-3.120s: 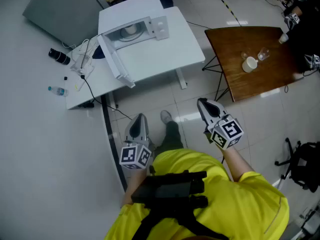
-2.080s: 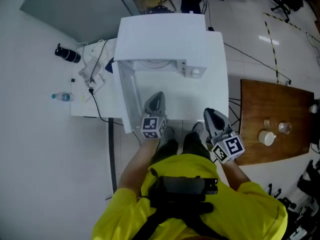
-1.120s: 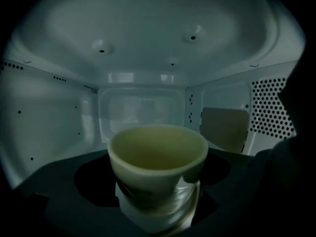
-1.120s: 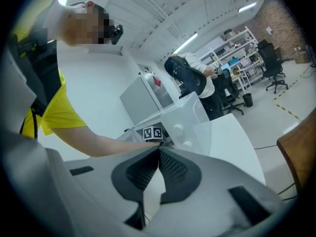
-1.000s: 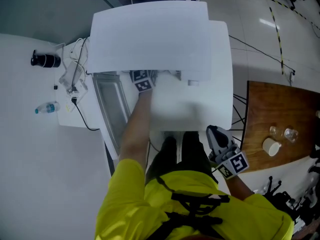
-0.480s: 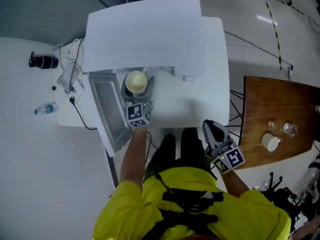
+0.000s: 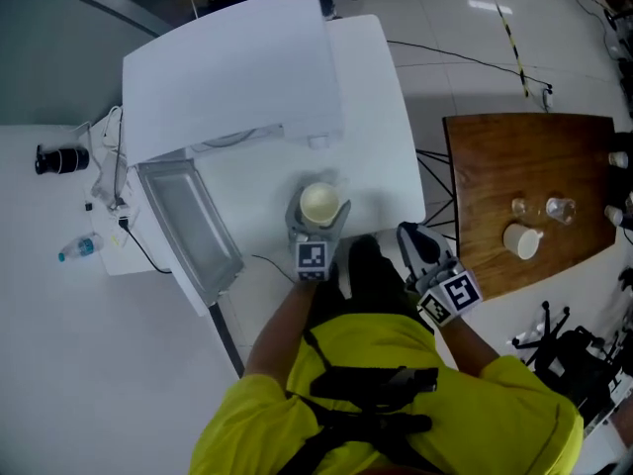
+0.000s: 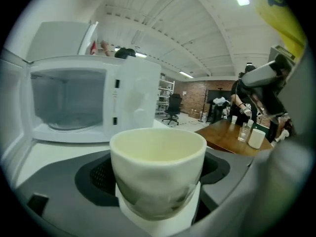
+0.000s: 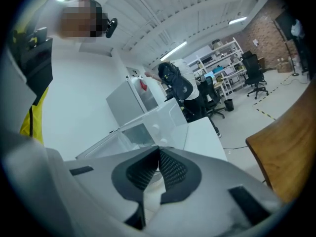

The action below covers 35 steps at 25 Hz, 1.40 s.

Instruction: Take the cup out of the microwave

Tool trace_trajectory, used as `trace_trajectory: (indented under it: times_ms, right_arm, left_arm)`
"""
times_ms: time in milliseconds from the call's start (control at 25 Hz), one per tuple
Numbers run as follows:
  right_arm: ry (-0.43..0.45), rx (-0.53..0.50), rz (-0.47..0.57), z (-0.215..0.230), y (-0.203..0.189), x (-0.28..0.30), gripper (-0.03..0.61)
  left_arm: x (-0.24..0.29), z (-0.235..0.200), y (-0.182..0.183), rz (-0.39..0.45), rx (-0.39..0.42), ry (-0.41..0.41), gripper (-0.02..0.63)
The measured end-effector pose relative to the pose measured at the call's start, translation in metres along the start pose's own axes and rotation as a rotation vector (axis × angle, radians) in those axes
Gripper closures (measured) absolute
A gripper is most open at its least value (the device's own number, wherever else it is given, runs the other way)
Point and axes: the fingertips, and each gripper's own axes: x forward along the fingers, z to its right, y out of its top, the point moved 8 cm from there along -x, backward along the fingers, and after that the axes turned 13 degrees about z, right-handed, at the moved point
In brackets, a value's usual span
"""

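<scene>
A cream cup sits upright between the jaws of my left gripper, which is shut on it over the white table, in front of the microwave. The white microwave stands behind with its door swung open to the left and its chamber bare. My right gripper hangs off the table's near right edge, jaws pressed together with nothing in them.
A brown wooden table at the right carries a white cup and glasses. Left of the microwave lie cables, a black lens-like object and a small bottle. A person stands by shelves in the right gripper view.
My left gripper drew the cup out of the microwave chamber and back toward me over the table. The right gripper stayed low at my side.
</scene>
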Motion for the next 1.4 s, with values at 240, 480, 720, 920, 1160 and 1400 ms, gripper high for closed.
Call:
trace_trajectory:
  times_ms: [240,480,720,920,1160,1400]
  right_arm:
    - [-0.095,0.0,0.036,0.021,0.006,-0.044,0.575]
    - [-0.174,0.024,0.073,0.037,0.014,-0.088,0.575]
    - [-0.202,0.028,0.103,0.046,0.015,-0.094,0.575]
    - [-0.174,-0.027,0.117,0.037,0.033,-0.074,0.575]
    - [-0.098,-0.147,0.155,0.006,0.071,-0.033,0.575]
    - [0.037,-0.223,0.201,-0.053,0.11,0.031,0.575]
  left_arm:
    - [0.099,0.053,0.004,0.027,0.054,-0.112,0.163]
    - [0.144,0.071,-0.007,-0.004,0.068,-0.122,0.163]
    - [0.152,0.073,-0.015,-0.02,0.116,-0.157,0.161]
    - [0.108,0.067,-0.006,-0.045,0.051,-0.095,0.149]
    - [-0.016,0.049,0.101,0.066,-0.024,-0.036,0.259]
    - [-0.124,-0.033,0.219,0.216,-0.064,0.176,0.413]
